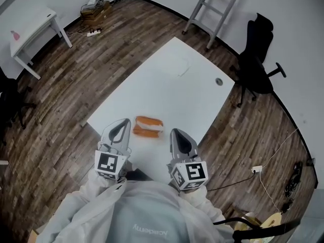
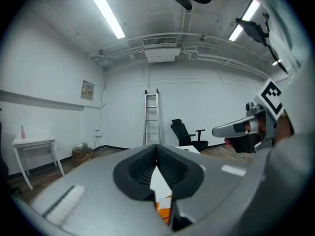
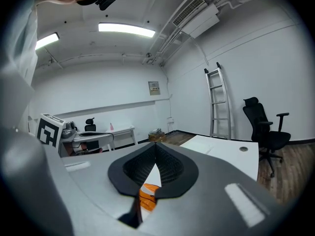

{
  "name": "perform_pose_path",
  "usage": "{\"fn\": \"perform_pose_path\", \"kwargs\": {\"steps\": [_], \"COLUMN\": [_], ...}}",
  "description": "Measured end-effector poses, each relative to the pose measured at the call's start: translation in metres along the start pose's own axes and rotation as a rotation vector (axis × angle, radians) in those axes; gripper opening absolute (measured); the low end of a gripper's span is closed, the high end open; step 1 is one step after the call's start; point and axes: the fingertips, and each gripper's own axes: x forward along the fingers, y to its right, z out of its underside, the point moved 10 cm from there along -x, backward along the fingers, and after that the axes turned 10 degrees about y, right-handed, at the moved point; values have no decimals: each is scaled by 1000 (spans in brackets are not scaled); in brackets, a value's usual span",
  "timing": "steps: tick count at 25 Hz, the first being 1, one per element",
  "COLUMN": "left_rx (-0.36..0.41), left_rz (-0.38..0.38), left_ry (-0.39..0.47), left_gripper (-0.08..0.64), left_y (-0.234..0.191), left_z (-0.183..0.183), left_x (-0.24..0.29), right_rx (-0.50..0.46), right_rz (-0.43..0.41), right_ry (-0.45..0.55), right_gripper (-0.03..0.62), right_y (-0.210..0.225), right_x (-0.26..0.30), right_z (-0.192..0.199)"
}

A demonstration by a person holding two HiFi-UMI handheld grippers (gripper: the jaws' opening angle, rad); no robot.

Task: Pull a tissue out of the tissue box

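On the smooth white rectangular table (image 1: 167,85), the rounded orange tissue box (image 1: 148,126) lies ahead of my left gripper (image 1: 122,124) and right gripper (image 1: 178,133). Both ribbed black jaw pairs are together and empty. Only the head view shows the box whole.

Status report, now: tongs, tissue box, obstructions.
Left tongs shut, empty. Right tongs shut, empty. Tissue box on table, just ahead between both tongs, untouched. Nothing blocking it.

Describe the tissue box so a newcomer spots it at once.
Find the big white table on the wooden floor. Near its closest edge lies the tissue box, low and oblong, the only orange thing on the tabletop.
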Motion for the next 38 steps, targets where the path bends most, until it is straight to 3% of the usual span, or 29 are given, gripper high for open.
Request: {"fn": "perform_pose_path", "kwargs": {"steps": [5, 10, 16, 23, 28, 31, 38], "left_rx": [-9, -16, -21, -30, -36, -38, -44], "left_rz": [25, 36, 62, 64, 63, 53, 28], "left_ry": [5, -4, -14, -15, -13, -15, -22], "left_gripper": [0, 0, 0, 0, 0, 0, 0], "left_y": [-9, -17, -21, -21, -20, -20, -22], "left_z": [3, 10, 16, 19, 20, 20, 23], "left_x": [-1, -3, -5, -4, -3, -4, -9], "right_rx": [-32, -41, -97, -150, -188, -215, -375], "right_rz": [29, -47, -35, -76, -159, -188, -375], "right_ry": [-21, -58, -100, -155, -190, -224, -413], "right_gripper": [2, 2, 2, 57, 153, 170, 230], "right_y": [-7, -11, -13, -12, -10, -5, 3], "right_x": [3, 10, 14, 18, 25, 30, 47], "right_z": [3, 12, 22, 27, 31, 32, 46]}}
